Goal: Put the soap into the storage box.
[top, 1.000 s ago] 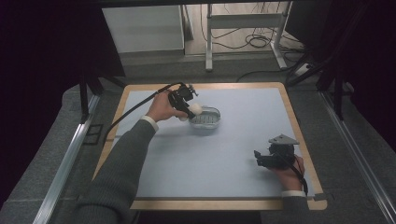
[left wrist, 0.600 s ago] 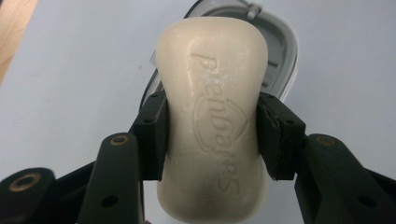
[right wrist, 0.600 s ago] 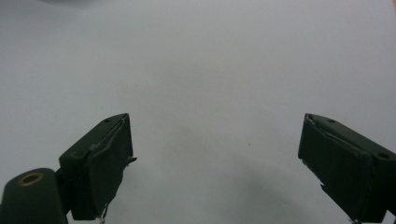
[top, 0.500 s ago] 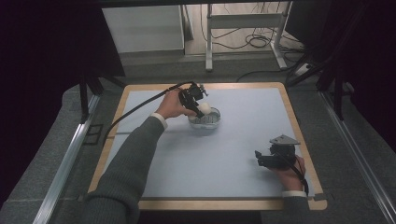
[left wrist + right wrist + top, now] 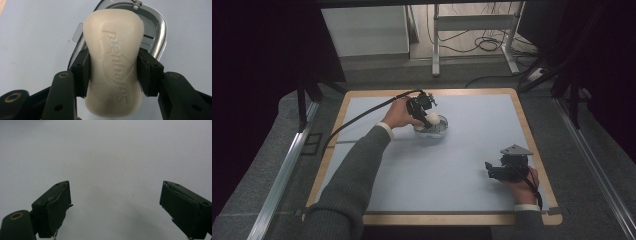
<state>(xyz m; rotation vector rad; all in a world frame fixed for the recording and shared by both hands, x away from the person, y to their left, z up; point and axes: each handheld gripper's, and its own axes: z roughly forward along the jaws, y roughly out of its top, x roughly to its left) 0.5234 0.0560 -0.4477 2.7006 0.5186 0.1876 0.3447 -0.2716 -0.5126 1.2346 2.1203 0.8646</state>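
Soap bar (image 5: 113, 62), cream, embossed, is clamped between the left gripper's (image 5: 421, 107) jaws above the metal soap dish (image 5: 432, 130), far centre of the mat (image 5: 472, 150). Right gripper (image 5: 115, 207) is held near right, jaws wide apart.

The left gripper (image 5: 426, 116), clamped on the soap bar (image 5: 432, 119), is carried forward and rightward from its earlier spot at the near-left of the soap dish (image 5: 432, 131). The bar is now held directly above the dish.
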